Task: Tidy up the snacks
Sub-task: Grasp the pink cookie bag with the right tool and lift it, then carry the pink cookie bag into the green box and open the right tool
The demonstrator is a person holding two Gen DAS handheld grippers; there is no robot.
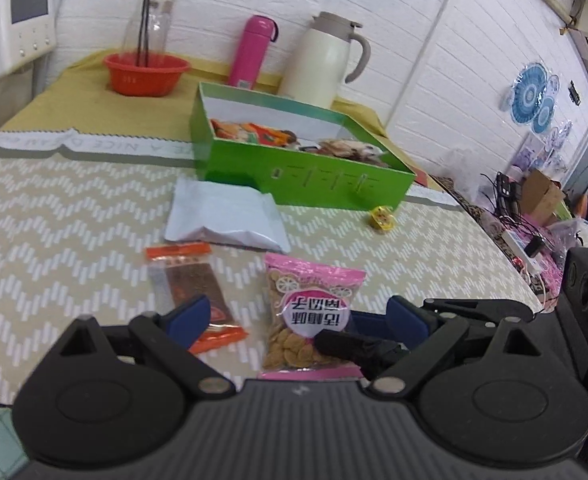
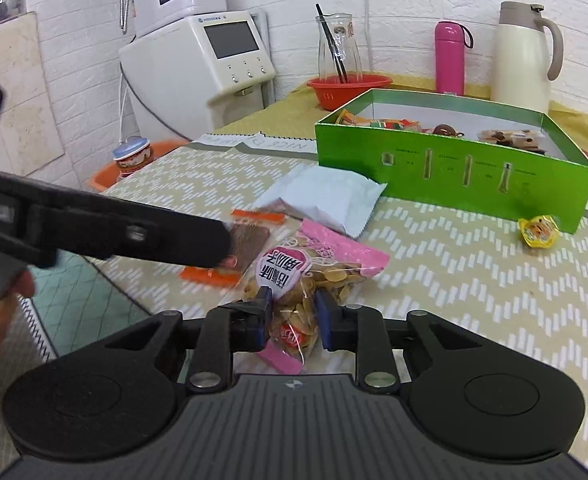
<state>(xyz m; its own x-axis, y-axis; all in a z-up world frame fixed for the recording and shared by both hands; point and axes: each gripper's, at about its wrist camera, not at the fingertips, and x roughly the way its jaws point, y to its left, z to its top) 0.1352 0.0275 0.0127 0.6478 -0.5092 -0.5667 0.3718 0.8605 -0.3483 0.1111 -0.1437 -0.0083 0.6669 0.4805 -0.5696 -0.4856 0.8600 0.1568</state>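
Kitchen table (image 1: pixel 74 208) w/ zigzag cloth: green box (image 2: pixel 446 168), partly filled w/ snacks, sits at the back. Just in front, a white pouch (image 1: pixel 224 220). Nearer the edge, pink-edged seed packet (image 2: pixel 314 280), pinched at its near end by right gripper (image 2: pixel 293 312), jaws clamped on it. Left gripper (image 1: pixel 298 314) hovers w/ jaws wide apart, one finger over the orange-ended packet (image 1: pixel 198 292). Small yellow candy (image 2: pixel 539 232) lies by box corner.

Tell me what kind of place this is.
Probably a home kitchen or dining corner: a white countertop water dispenser with a screen, a cream thermos jug with a handle and a pink insulated bottle stand by a white brick-pattern wall on a table with a chevron cloth.
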